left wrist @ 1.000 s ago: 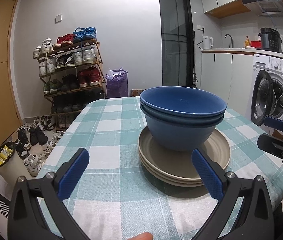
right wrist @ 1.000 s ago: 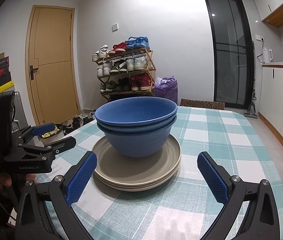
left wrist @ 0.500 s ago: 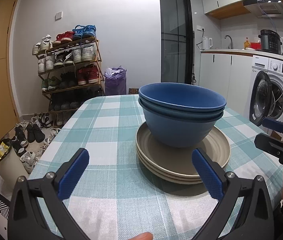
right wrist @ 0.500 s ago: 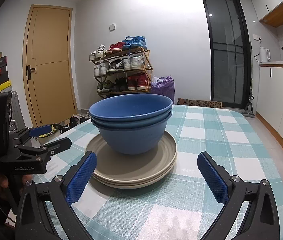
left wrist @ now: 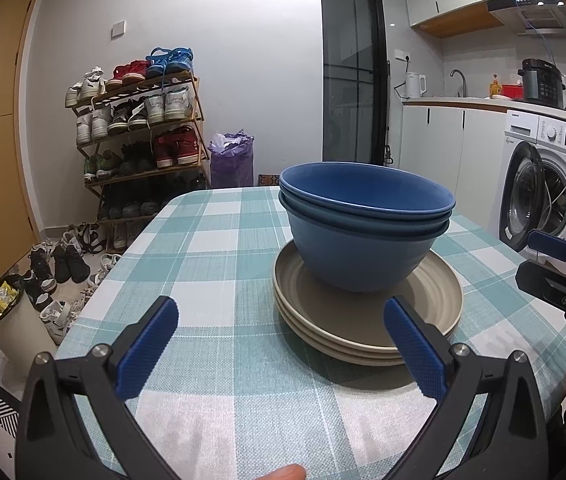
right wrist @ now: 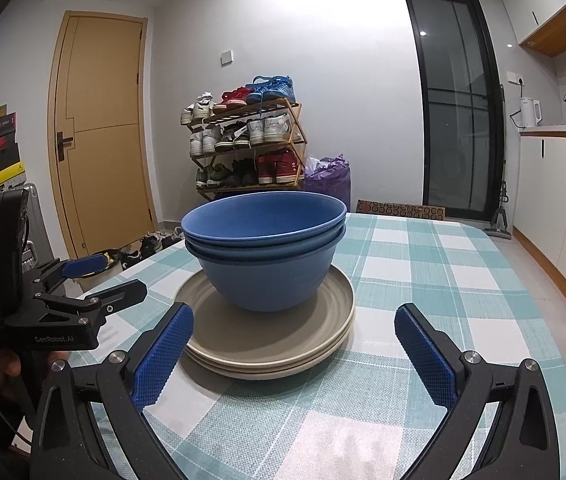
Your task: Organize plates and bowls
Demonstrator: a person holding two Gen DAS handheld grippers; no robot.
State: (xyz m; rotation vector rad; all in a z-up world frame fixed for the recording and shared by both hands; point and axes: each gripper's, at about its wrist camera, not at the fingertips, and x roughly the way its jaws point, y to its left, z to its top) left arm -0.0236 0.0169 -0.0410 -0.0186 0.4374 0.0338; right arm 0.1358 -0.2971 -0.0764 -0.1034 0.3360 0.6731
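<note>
Three blue bowls [left wrist: 367,236] are nested upright, mouths facing up, and are seated on a stack of three beige plates [left wrist: 367,320] laid flat on the checked tablecloth [left wrist: 219,248]. The stack is found ahead of the left gripper [left wrist: 283,344] and slightly to its right, with the near plate rim just behind the right pad. The jaws of that gripper are spread wide and nothing is held. Ahead of the right gripper [right wrist: 295,348] the stack is placed slightly left of centre; its jaws are likewise spread wide, empty, and kept clear of the plates.
</note>
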